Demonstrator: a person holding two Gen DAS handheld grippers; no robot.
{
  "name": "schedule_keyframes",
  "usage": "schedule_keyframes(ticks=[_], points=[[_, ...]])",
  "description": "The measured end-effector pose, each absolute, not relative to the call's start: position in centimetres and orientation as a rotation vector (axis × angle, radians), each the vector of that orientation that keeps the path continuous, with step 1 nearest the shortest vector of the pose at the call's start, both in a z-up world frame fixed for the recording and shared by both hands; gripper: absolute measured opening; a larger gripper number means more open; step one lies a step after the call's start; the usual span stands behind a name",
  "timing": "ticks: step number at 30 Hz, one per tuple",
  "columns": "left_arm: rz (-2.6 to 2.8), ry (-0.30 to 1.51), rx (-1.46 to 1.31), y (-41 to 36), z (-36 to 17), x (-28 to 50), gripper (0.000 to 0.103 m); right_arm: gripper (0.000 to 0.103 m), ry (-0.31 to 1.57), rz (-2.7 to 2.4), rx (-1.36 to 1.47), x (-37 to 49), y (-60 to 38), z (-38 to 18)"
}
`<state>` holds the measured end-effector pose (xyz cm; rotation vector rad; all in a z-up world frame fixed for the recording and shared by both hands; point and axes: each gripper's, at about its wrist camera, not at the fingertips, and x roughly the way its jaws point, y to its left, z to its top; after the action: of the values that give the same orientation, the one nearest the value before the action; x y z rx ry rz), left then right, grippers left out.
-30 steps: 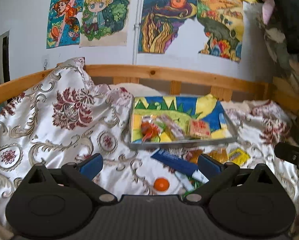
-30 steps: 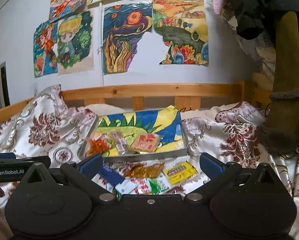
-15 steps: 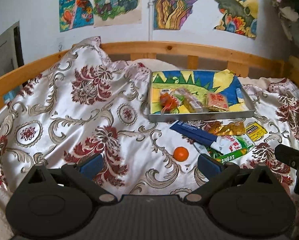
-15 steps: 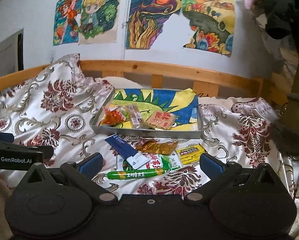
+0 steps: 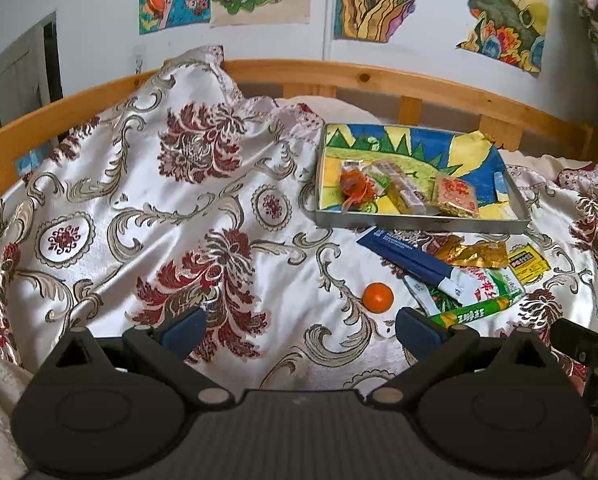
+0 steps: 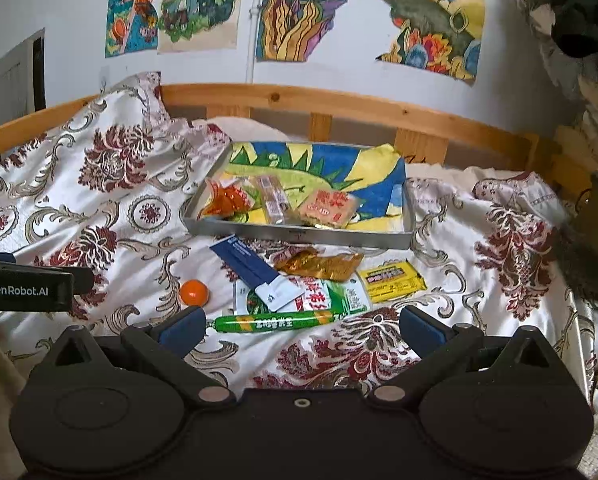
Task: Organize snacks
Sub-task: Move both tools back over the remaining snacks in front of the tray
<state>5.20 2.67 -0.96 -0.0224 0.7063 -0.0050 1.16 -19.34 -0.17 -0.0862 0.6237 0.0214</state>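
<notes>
Left hand-held gripper [image 5: 299, 326]: released, jaws spread wide, nothing between them, hovering over the bedspread [image 5: 159, 220].
Right hand-held gripper [image 6: 301, 324]: released too, jaws wide apart and empty, just short of the loose snacks.
Green sausage stick [image 6: 277, 323]: nearest snack, lying crosswise on the bedspread between the right gripper's fingers.
Orange ball [image 6: 194, 292]: alone on the bedspread, left of the pile, apart from it.
Green-and-white packet [image 6: 327, 294]: flat, just behind the sausage stick, partly under the blue-and-white wrapper [image 6: 255, 270].
Gold foil packet [image 6: 319, 266]: crumpled, behind the green-and-white packet, near the tray's front wall.
Yellow packet [image 6: 391, 280]: flat, at the right end of the pile.
Metal tray [image 6: 299, 235]: behind the pile on the bed, lined with a bright drawing.
In the tray: an orange-red bag [image 6: 225, 200] at left, a clear-wrapped bar [image 6: 273, 200] in the middle, a red-printed packet [image 6: 327, 208] at right.
Wooden bed rail [image 6: 339, 110]: behind the tray.
Wall drawings [image 6: 311, 8]: above the rail.
</notes>
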Motion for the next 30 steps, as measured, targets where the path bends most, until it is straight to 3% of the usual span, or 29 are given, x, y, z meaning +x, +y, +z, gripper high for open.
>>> schedule_keyframes(ticks=[30], points=[[0.039, 0.954, -0.028, 2.9, -2.4, 12.2, 0.102, 0.102, 0.756, 0.165, -0.052, 8.9, -20.8, 0.1]])
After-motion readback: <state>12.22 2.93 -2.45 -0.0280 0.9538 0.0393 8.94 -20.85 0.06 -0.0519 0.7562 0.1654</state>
